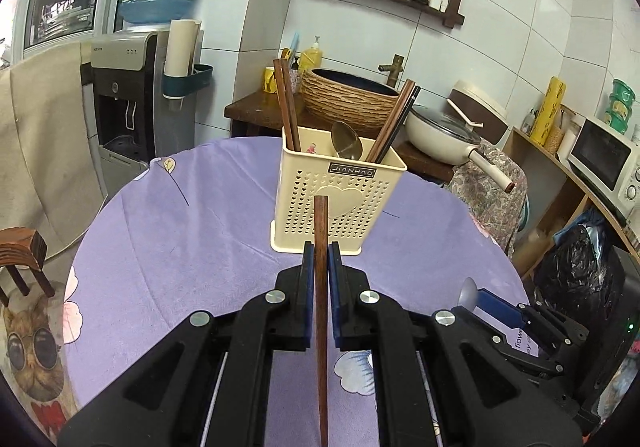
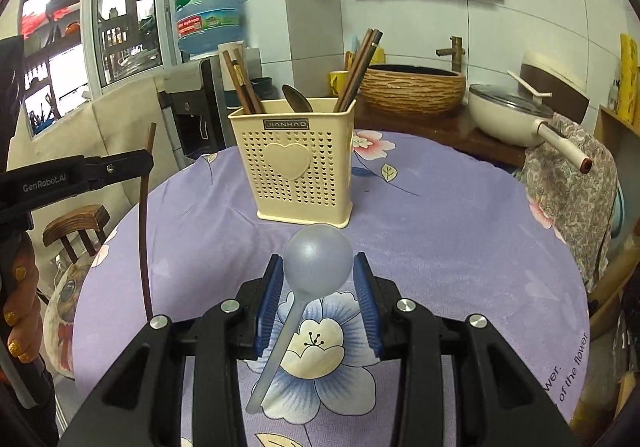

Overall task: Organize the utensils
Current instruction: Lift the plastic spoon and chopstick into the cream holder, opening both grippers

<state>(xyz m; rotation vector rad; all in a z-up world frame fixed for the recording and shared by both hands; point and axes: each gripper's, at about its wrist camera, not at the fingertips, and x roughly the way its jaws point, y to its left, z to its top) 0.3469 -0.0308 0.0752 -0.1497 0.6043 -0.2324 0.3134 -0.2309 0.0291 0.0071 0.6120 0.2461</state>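
The left tongs are pressed together on a slender dark-brown wooden chopstick, pinched at mid-length with its squared end projecting forward toward the cream perforated plastic utensil holder. The chopstick is judged light, rigid and smooth; a thin rod can pivot between the blue ribbed pads, so a hold near the middle suits it. The right tongs stand partly closed on a pale grey matte plastic spoon, the pads bearing on the sides of its round bowl while the tapered handle trails back beneath. The spoon is judged light and slightly flexible; the curved bowl may slip, so the neck offers a surer hold. The holder stands upright on the round counter under lilac floral cloth, already holding wooden chopsticks and a metal spoon.
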